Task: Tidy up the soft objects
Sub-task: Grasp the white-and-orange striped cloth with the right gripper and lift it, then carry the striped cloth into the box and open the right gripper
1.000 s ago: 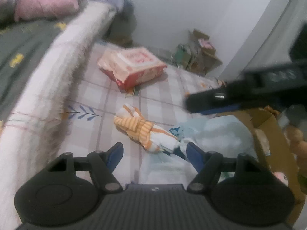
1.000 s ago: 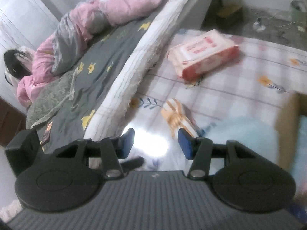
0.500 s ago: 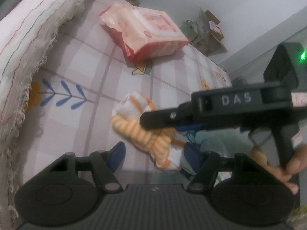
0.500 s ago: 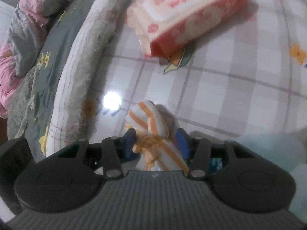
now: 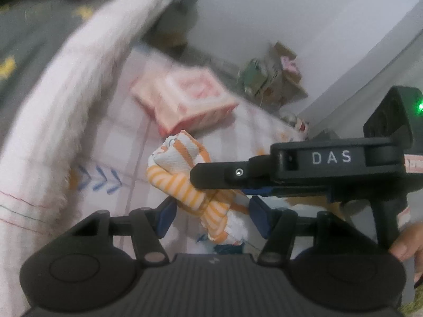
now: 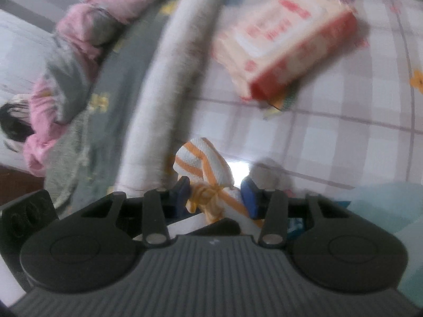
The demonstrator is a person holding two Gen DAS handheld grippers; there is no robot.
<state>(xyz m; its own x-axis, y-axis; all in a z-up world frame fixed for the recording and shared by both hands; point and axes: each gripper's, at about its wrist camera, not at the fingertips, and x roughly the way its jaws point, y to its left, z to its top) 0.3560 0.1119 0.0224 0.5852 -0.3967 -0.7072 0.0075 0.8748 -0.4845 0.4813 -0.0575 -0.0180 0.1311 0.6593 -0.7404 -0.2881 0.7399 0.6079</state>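
An orange-and-white striped cloth bundle tied in a knot lies over the checked floor mat. My left gripper straddles its lower end; the jaws are closing, with a gap still showing beside the left pad. My right gripper reaches in from the right across the bundle, a hand on its handle. In the right wrist view the striped bundle sits between the blue pads of my right gripper, which are closing and press on the knot from both sides.
A pink pack of wet wipes lies on the mat beyond the bundle. The bed's white mattress edge runs along the left. A light blue cloth lies at the right. Cardboard boxes stand by the far wall.
My right gripper came down over the striped bundle and its jaws narrowed around the knot. The left jaws also narrowed, and the bundle now sits between them.
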